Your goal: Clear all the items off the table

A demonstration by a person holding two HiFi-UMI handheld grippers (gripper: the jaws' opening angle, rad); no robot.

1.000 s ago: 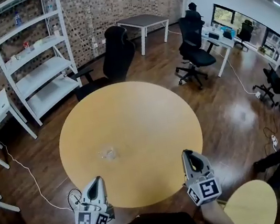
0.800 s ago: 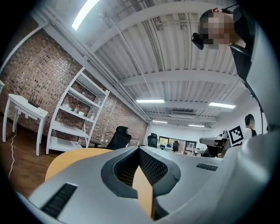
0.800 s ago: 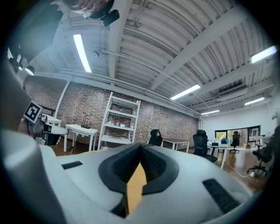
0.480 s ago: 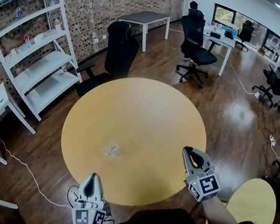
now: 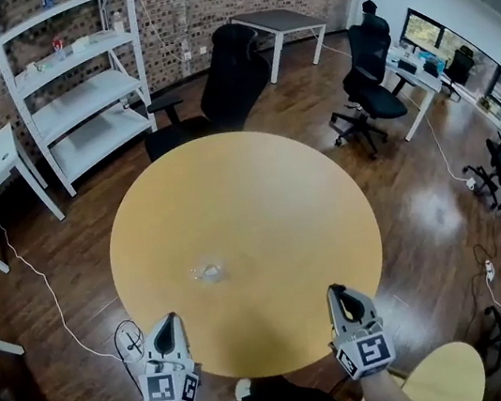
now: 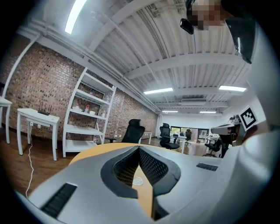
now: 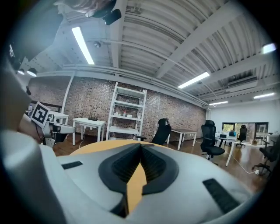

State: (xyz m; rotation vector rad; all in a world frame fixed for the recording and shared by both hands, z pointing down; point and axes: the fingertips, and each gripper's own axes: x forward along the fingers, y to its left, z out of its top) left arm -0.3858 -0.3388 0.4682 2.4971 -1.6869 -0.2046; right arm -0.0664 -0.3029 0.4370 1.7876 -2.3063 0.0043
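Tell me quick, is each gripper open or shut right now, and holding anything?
Left gripper: shut, holding nothing.
Right gripper: shut, holding nothing.

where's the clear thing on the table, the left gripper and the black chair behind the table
small clear item (image 5: 207, 271), head view, its middle
left gripper (image 5: 165, 321), head view, the tips of its closed jaws
black chair (image 5: 233, 83), head view, its backrest
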